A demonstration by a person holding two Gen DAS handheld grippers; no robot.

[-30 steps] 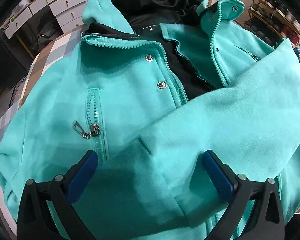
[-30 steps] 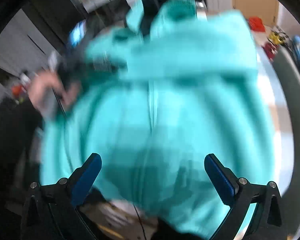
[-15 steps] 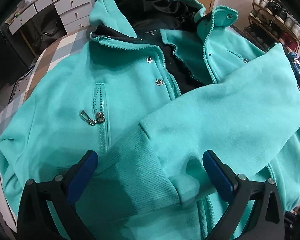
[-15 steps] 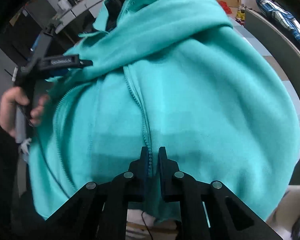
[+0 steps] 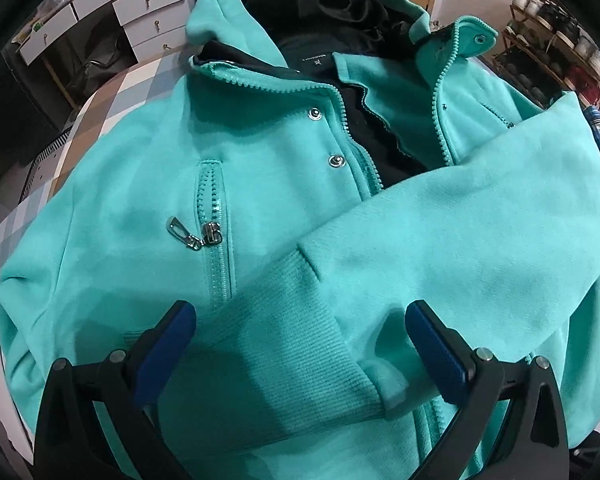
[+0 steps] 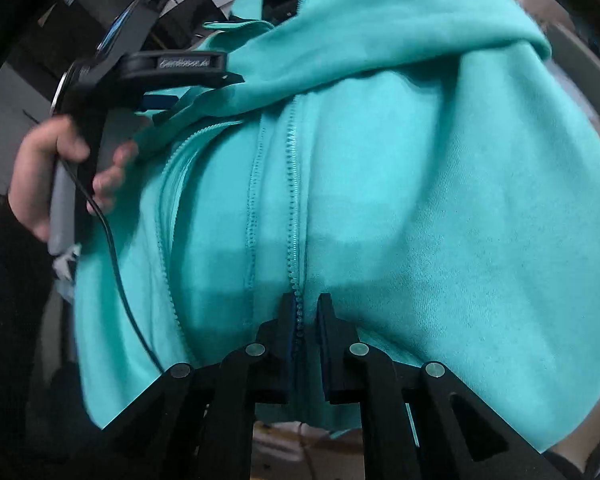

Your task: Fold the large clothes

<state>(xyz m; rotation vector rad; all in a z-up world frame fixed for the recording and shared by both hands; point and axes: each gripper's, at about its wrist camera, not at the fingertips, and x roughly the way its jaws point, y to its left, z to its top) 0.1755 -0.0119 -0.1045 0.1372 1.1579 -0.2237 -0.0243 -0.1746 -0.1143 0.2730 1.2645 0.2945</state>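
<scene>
- Since a second ago the right gripper [image 6: 303, 312] has gone from wide open to pinched shut, and its blurry view has turned sharp.
- Its jaws now pinch the bottom edge of the teal jacket [image 6: 420, 200], right on the front zipper [image 6: 294, 208].
- That jacket lies spread out, front side up, on a bench [image 5: 112, 92] with a checked cloth.
- It is partly unzipped at the top, and the black lining [image 5: 380, 140] shows inside the hood and the chest.
- One sleeve [image 5: 480, 232] is folded across the front, and its ribbed cuff [image 5: 300, 340] lies between the blue pads of the left gripper [image 5: 298, 344].
- Those left jaws are spread wide and hover over the cuff without squeezing it.
- A chest pocket with a silver zipper pull [image 5: 184, 234] sits just left of the cuff.
- From the right wrist view, a hand [image 6: 44, 176] holds the left gripper's handle beside the jacket.
- White drawers [image 5: 140, 12] stand behind the bench, and shelves with jars [image 5: 560, 52] stand off to the right.
</scene>
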